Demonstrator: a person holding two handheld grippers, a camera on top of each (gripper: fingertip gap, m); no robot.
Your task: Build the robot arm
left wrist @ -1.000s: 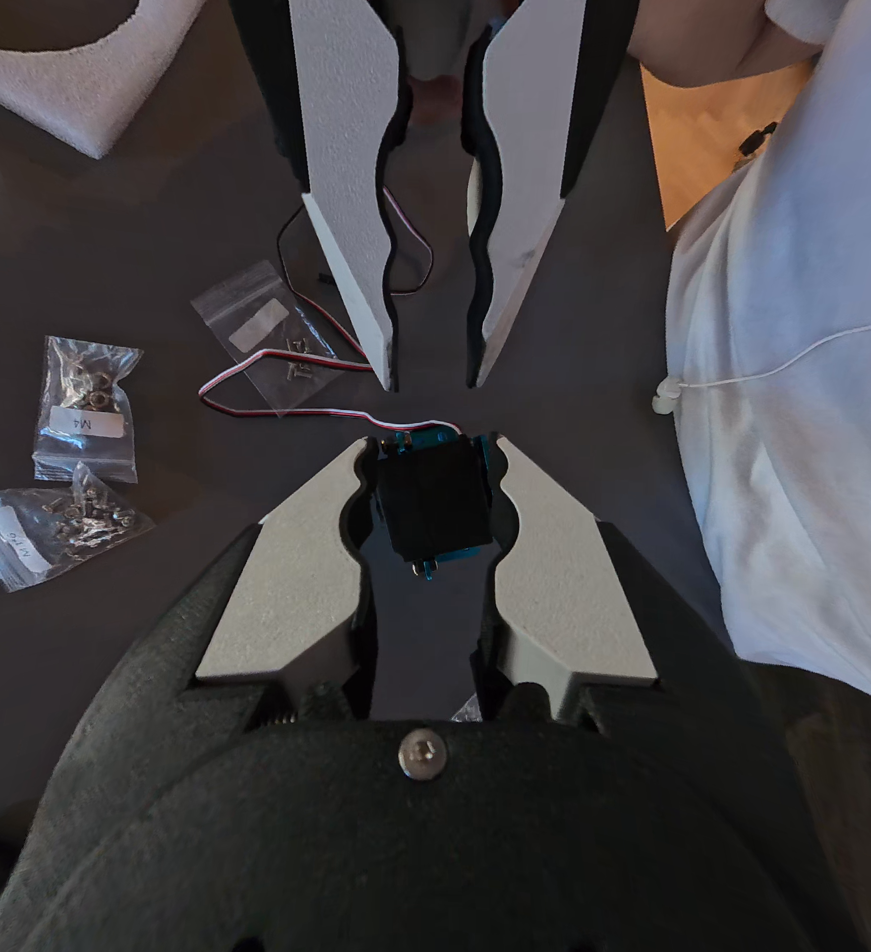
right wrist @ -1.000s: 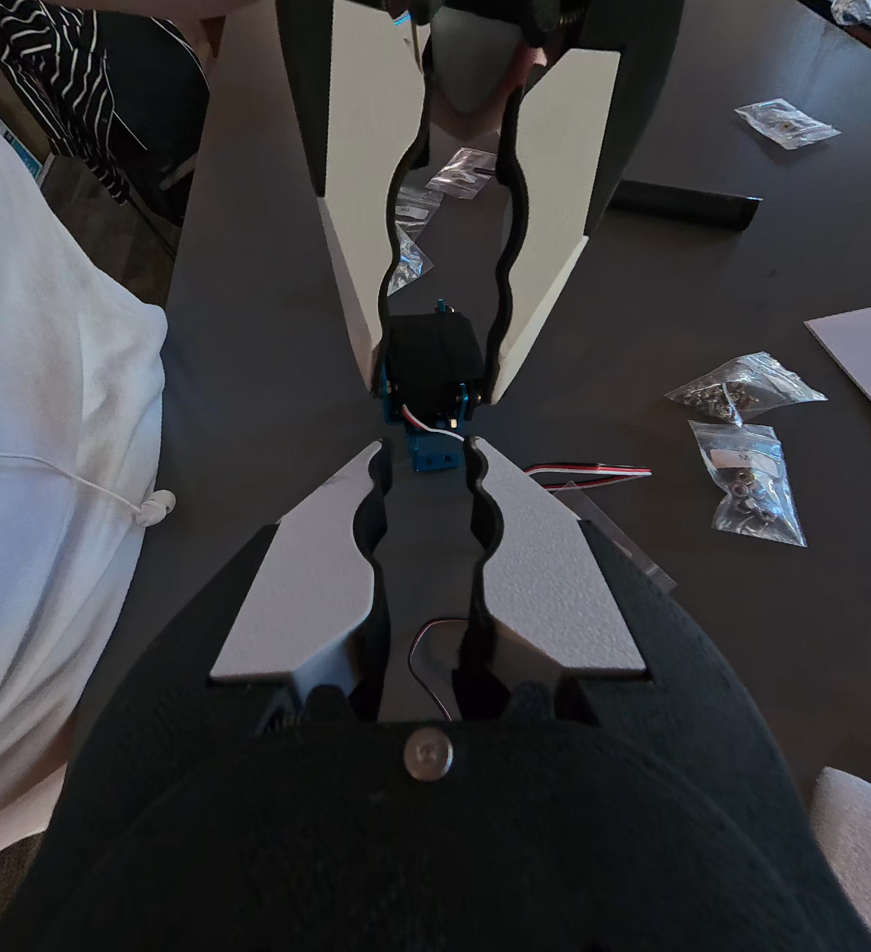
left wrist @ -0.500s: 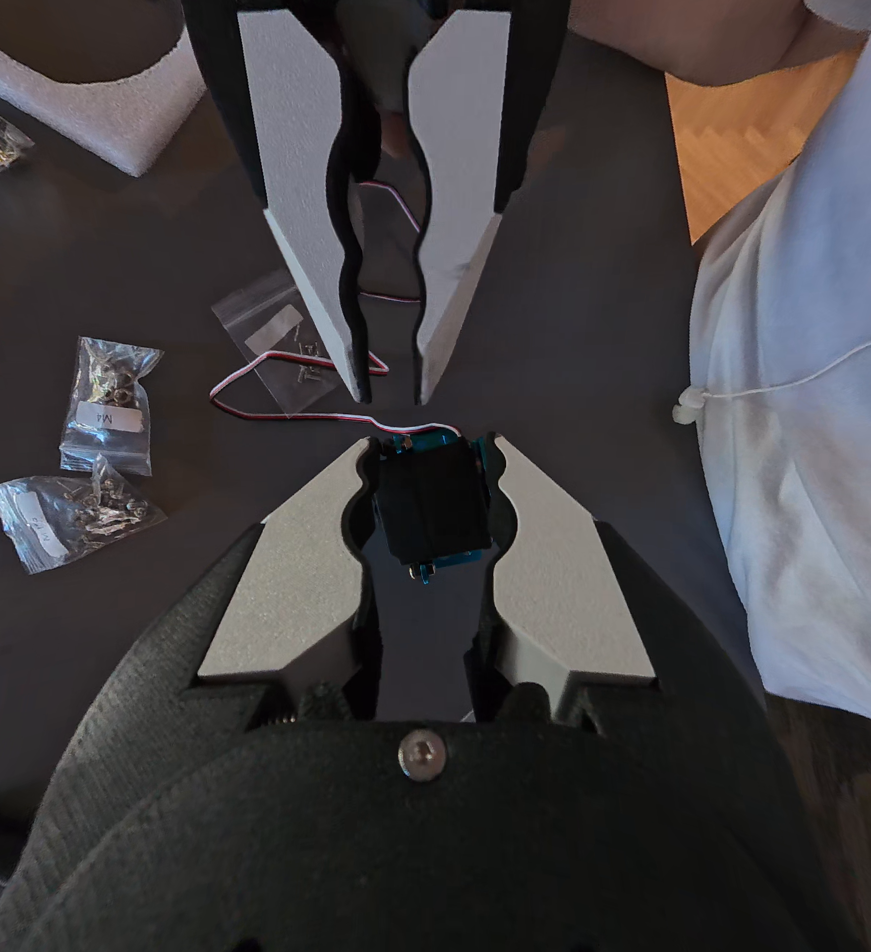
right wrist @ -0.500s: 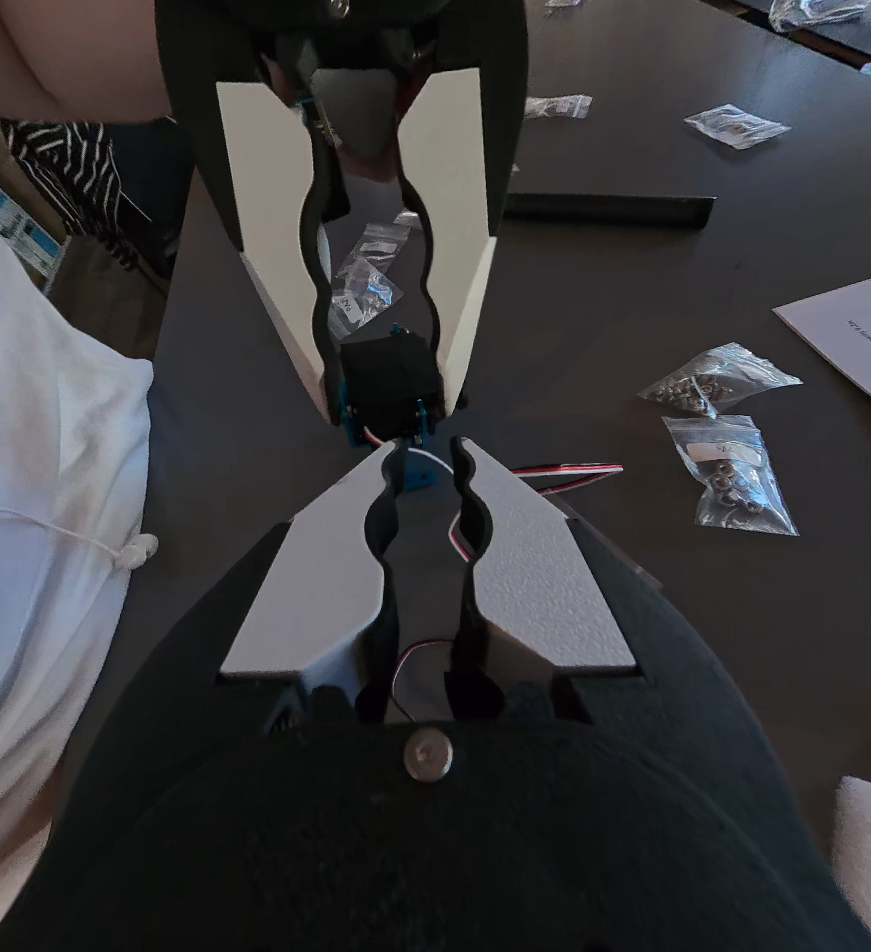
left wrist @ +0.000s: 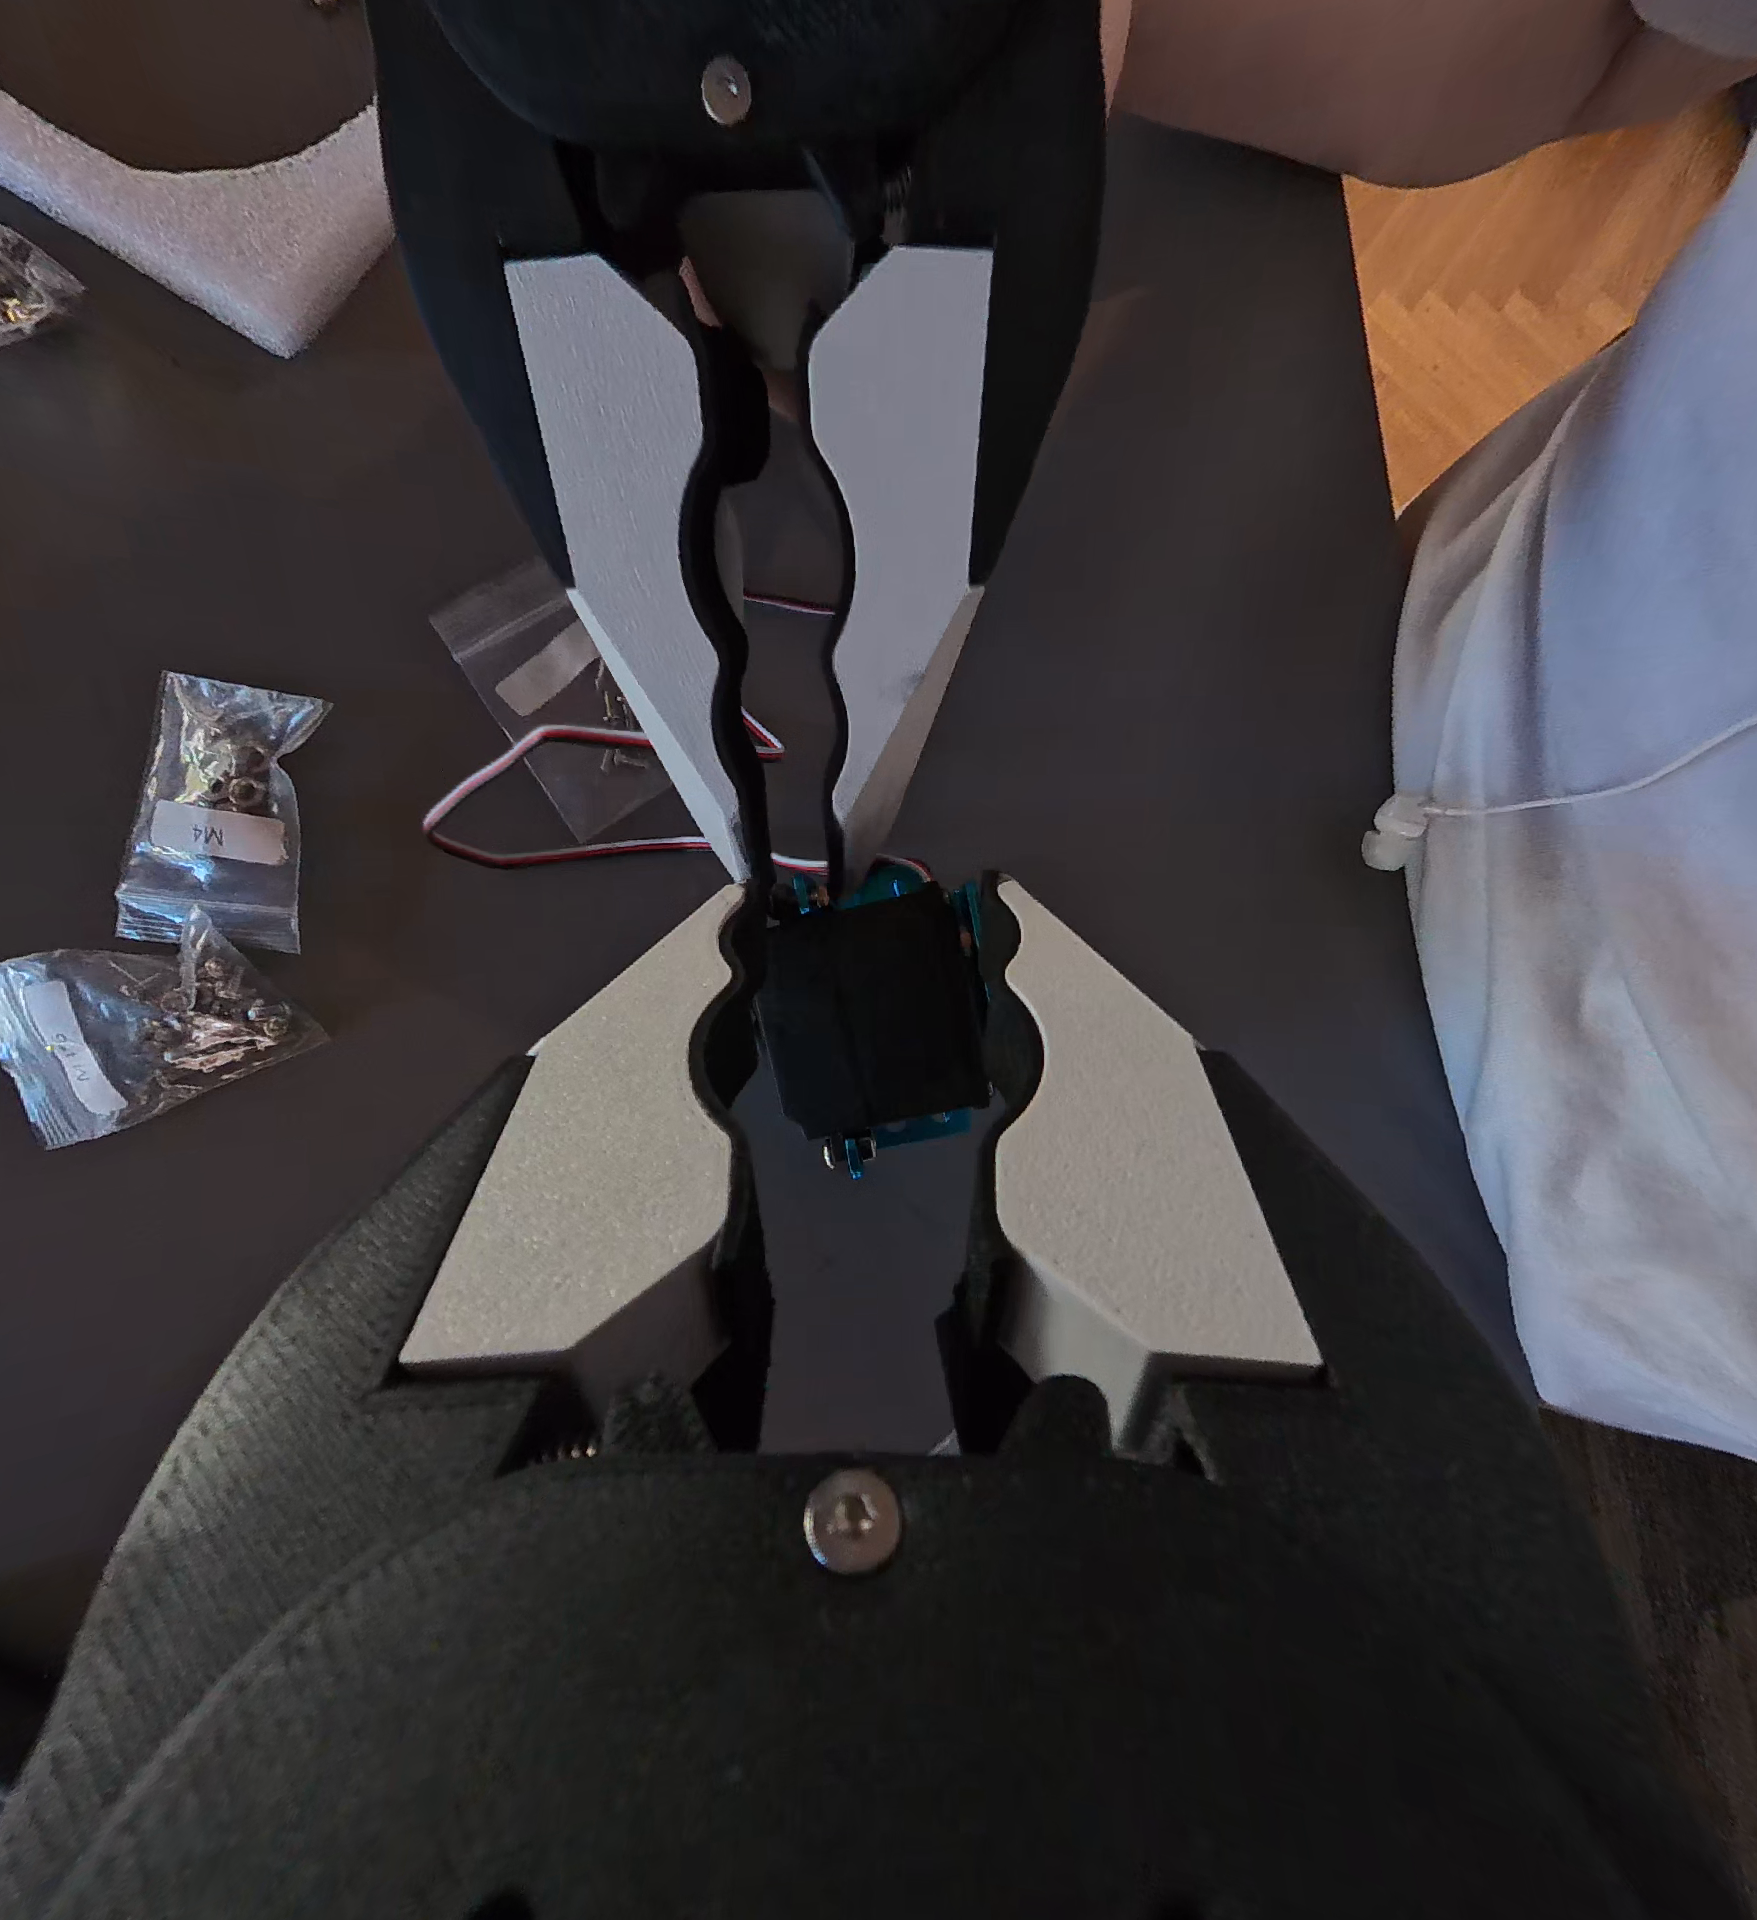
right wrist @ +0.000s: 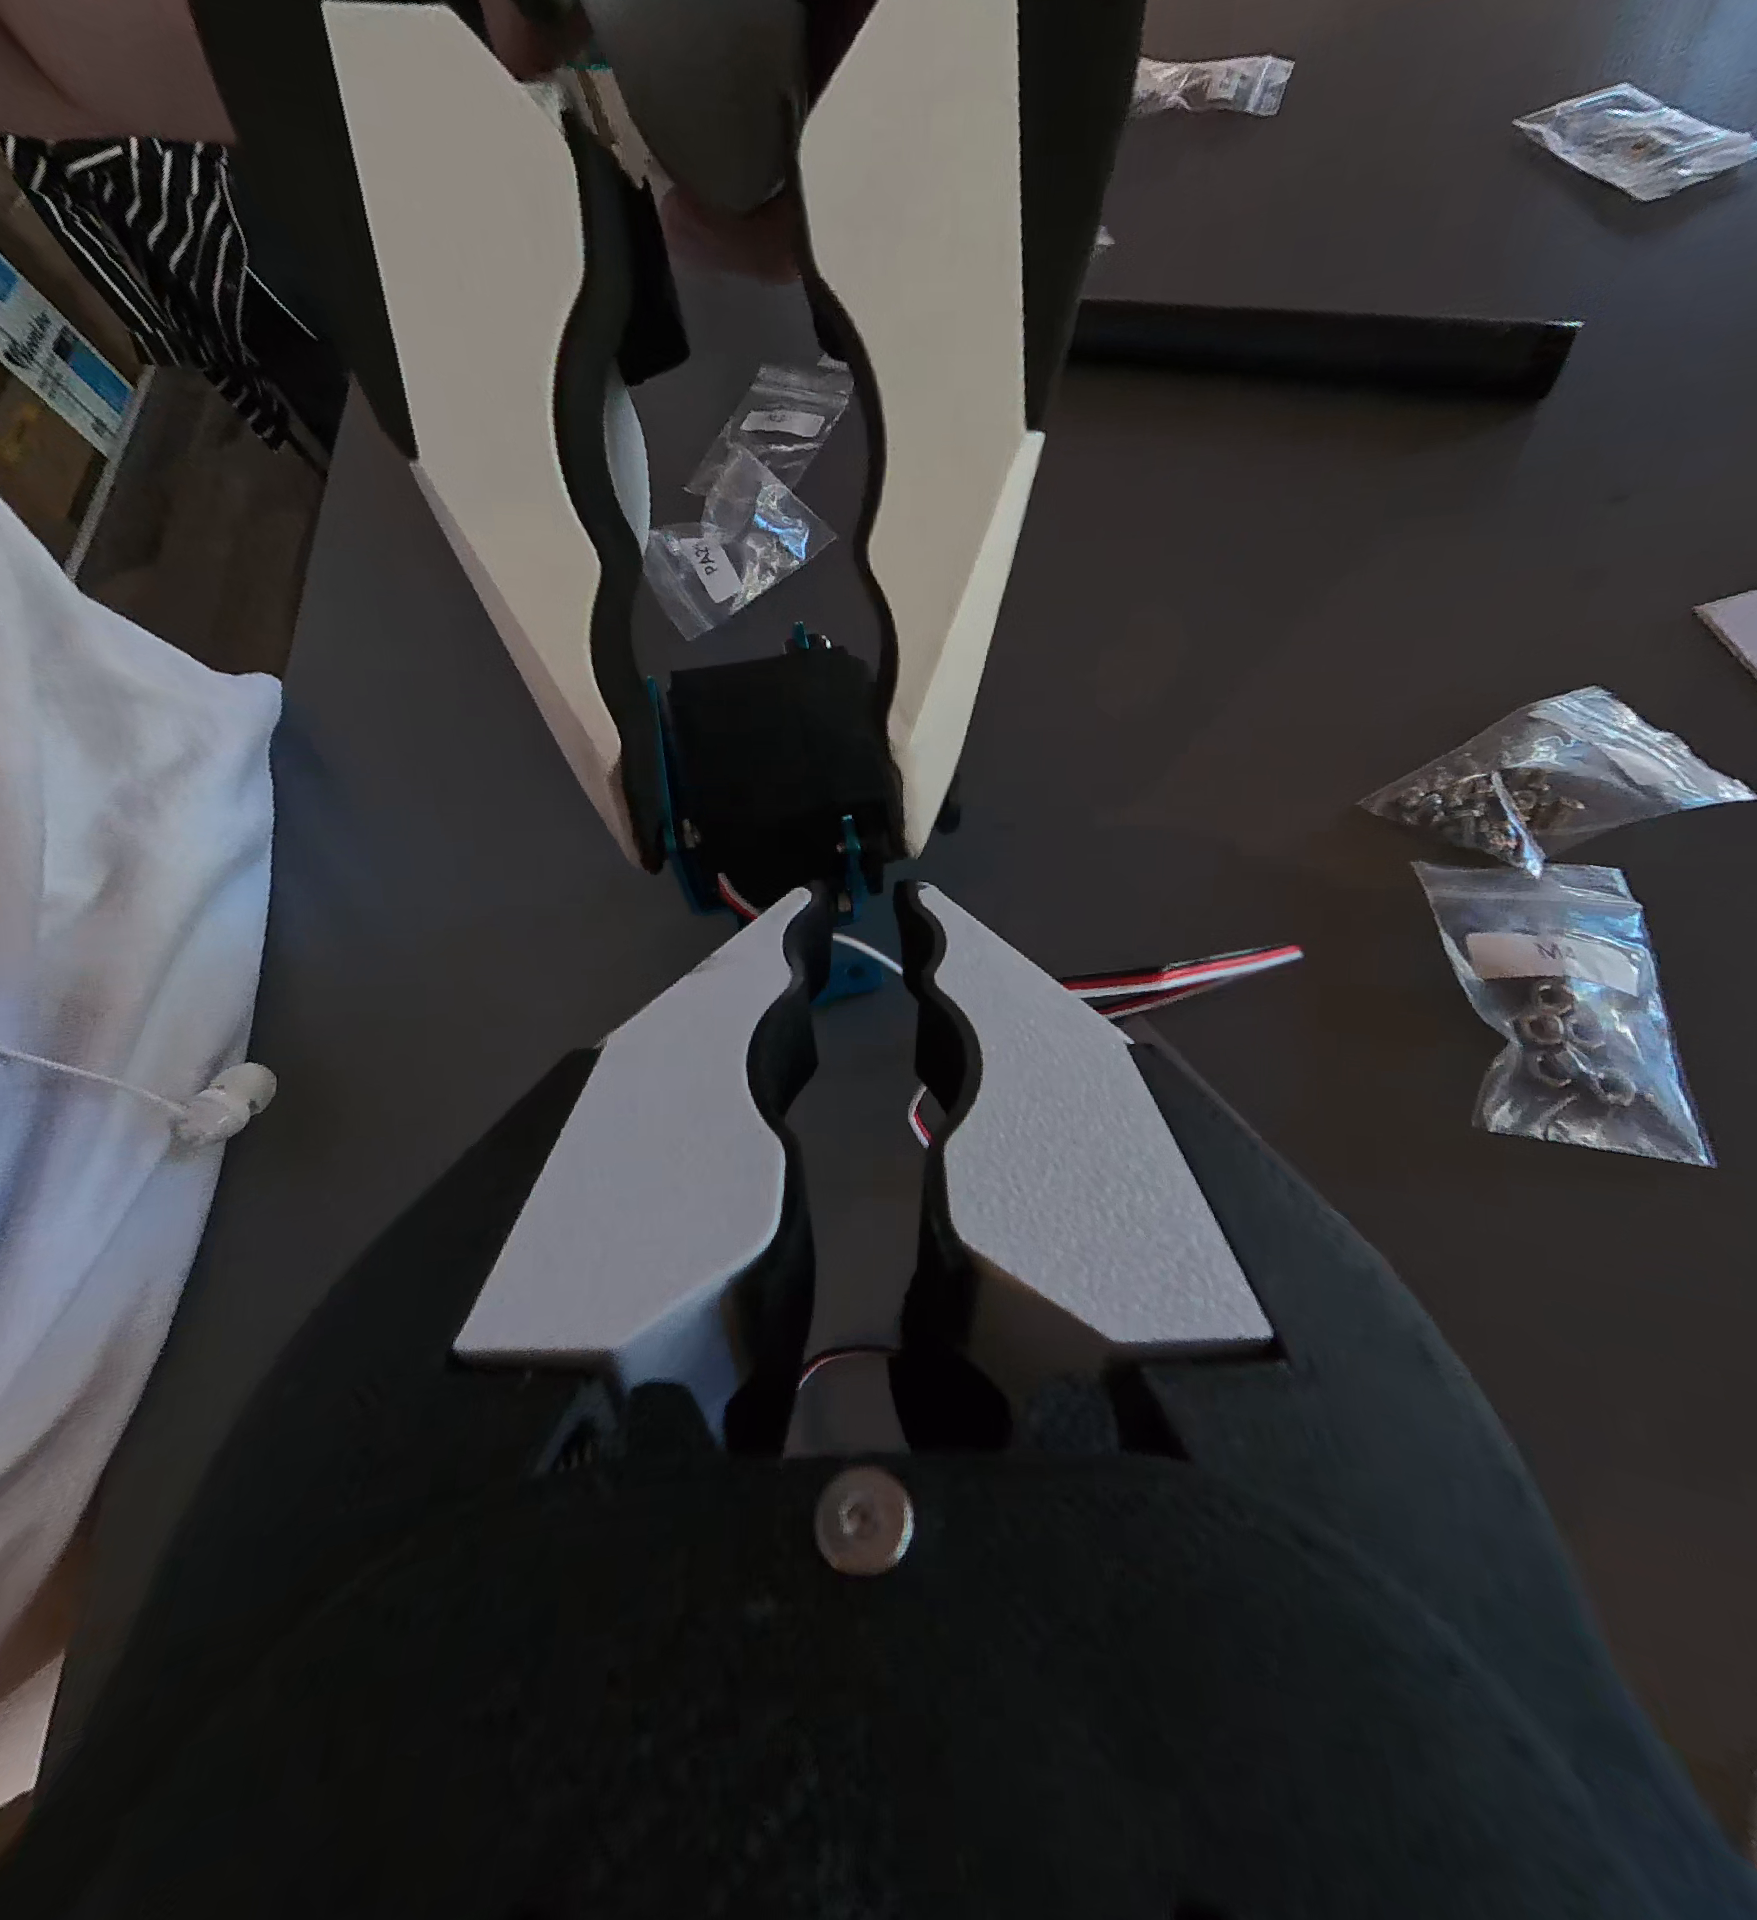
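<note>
Servo (left wrist: 869,1013) sits clamped in left gripper (left wrist: 863,914), right gripper (right wrist: 858,909) nearly closed on its blue bracket (right wrist: 853,961); white-labelled screw bags (left wrist: 214,805) at nine o'clock.

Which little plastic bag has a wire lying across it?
The flat clear bag behind the right claw. The red, white and black wire crosses it; the two fuller bags lie apart.

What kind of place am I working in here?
Probably a hobby or electronics assembly bench: bags of small hardware on a dark table, a wired servo held in the left gripper.

One servo (left wrist: 869,1013), six hardware bags (left wrist: 214,800)
</note>
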